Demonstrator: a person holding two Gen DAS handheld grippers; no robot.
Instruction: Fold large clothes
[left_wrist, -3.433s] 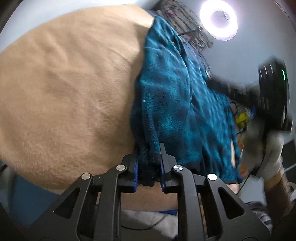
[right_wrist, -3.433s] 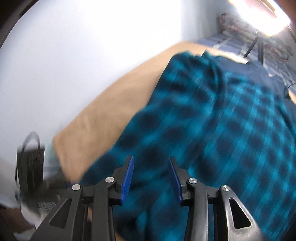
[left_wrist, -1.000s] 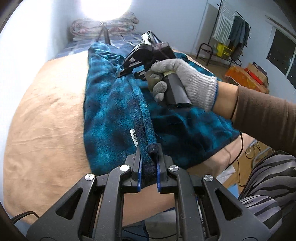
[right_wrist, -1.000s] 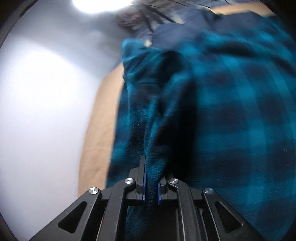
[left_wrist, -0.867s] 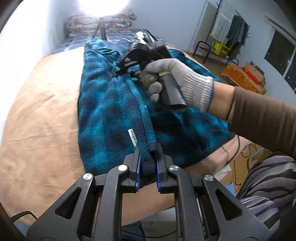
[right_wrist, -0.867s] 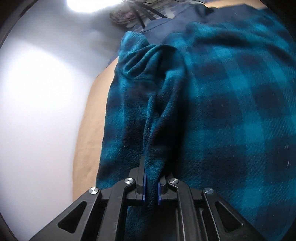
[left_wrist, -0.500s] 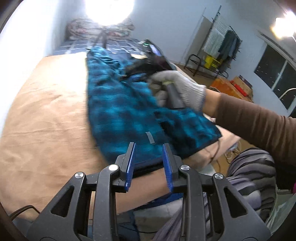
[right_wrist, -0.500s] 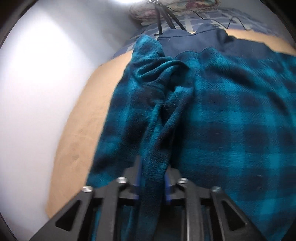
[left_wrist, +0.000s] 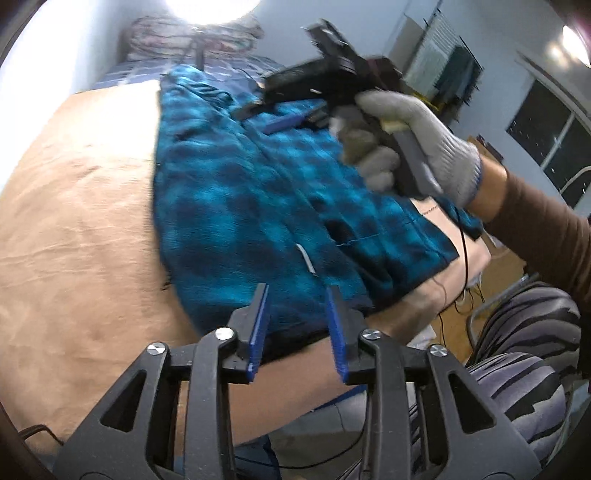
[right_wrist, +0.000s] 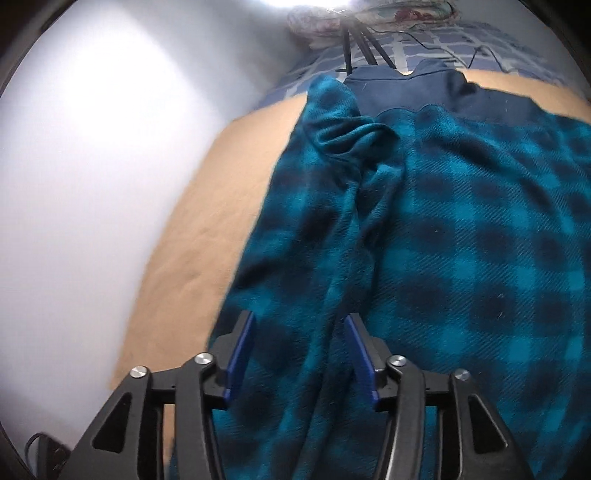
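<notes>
Both let go since ~1 s ago: left gripper (left_wrist: 297, 326) and right gripper (right_wrist: 297, 352) now spread, nothing pinched, lifted off. Means this fold pass is prob laid. Plaid fleece garment (left_wrist: 236, 206) lies on tan bed cover (left_wrist: 74, 229), folded lengthwise, bunched ridge down the middle, white tag showing.

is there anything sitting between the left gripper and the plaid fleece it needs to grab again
Nothing visible does. The left gripper is open just over the near hem of the blue plaid fleece garment, which lies on the tan blanket. The right gripper, also open, is held by the gloved hand over the far part, clear of that hem.
</notes>
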